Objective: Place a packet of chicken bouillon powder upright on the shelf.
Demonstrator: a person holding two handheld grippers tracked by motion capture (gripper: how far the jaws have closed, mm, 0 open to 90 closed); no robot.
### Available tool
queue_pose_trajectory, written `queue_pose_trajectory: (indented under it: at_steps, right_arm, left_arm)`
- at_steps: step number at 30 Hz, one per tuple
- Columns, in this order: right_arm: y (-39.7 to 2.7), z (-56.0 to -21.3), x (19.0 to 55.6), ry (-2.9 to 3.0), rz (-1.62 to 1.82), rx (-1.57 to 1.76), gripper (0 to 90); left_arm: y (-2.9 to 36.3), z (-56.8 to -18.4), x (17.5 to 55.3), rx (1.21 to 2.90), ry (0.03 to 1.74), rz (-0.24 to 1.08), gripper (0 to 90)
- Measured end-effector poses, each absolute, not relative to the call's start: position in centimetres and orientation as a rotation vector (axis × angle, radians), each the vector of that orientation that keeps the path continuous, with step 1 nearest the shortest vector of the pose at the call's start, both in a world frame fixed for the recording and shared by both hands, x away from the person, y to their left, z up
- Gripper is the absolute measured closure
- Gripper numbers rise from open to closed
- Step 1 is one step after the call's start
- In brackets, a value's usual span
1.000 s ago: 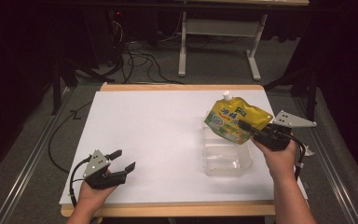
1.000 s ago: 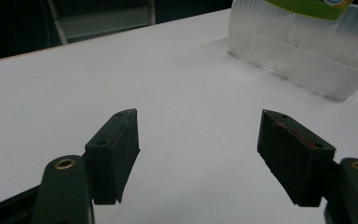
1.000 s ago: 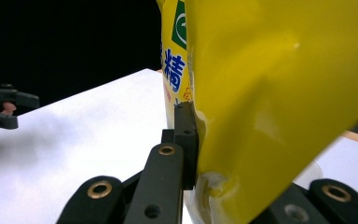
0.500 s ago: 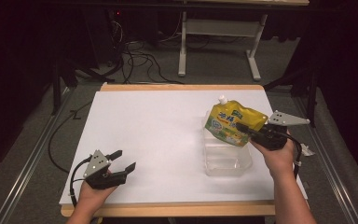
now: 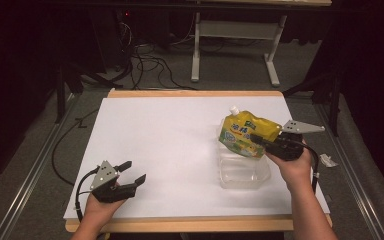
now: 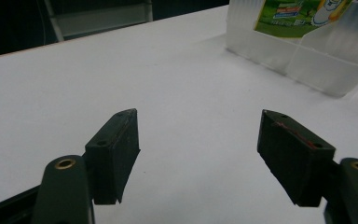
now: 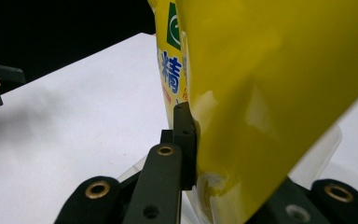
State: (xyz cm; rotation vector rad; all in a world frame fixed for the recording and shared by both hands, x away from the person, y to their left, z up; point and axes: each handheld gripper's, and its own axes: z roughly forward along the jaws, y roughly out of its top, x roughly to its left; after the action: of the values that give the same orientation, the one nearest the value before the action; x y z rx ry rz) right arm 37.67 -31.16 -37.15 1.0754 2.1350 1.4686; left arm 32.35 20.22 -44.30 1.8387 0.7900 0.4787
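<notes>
Two grippers are seen at the white worktop, and one pouch is in hand. The right gripper is clamped on the lower edge of the yellow pouch, its fingers pressed together on the foil in the right gripper view, so the pouch is carried clear of the surface. From those fingers the pouch extends toward ten o'clock in the high view, its long axis tilted, with the white spout uppermost at the far end. Directly beneath it, toward six o'clock, the clear plastic container is set on the worktop, open side up; the pouch hangs above the container's far rim and appears not yet lowered inside. The coming move is judged to turn on this relation: the pouch has to be brought down and slightly toward the person so that it lands within the walls. The left gripper is held near the front edge at seven o'clock, well apart from the container, its fingers spread with nothing between them; the right hand is by far the nearer. The pouch's far end is cut off in the right gripper view, and whether its lower corner touches the container cannot be told.
</notes>
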Motion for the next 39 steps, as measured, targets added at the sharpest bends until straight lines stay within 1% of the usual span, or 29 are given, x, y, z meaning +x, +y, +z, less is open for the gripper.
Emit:
queue_pose_trajectory:
  at_steps: [21, 30, 32, 34, 36, 38, 39]
  right_arm:
    - [-31.0, -38.7, 38.1, 2.140, 1.445, 1.162, 84.2]
    - [-31.3, -39.6, 38.1, 2.142, 1.446, 1.181, 80.9]
    - [-31.3, -39.6, 38.1, 2.137, 1.451, 1.186, 78.0]
    - [-31.3, -39.6, 38.1, 2.123, 1.453, 1.197, 73.2]
    - [-31.3, -39.6, 38.0, 2.106, 1.461, 1.197, 62.7]
    - [-31.3, -39.5, 37.9, 2.083, 1.462, 1.195, 55.2]
    - [-31.4, -39.3, 37.8, 2.065, 1.471, 1.192, 50.0]
  left_arm:
    - [20.1, -44.3, 32.3, 1.843, 0.785, 0.477, 29.9]
    - [20.0, -44.3, 32.3, 1.850, 0.781, 0.475, 29.9]
    - [20.0, -44.3, 32.3, 1.851, 0.780, 0.475, 29.9]
    - [20.0, -44.4, 32.4, 1.851, 0.779, 0.473, 29.9]
    - [20.0, -44.4, 32.4, 1.853, 0.779, 0.473, 29.9]
    - [20.0, -44.5, 32.5, 1.856, 0.779, 0.469, 29.9]
    - [20.0, -44.5, 32.5, 1.858, 0.779, 0.468, 29.9]
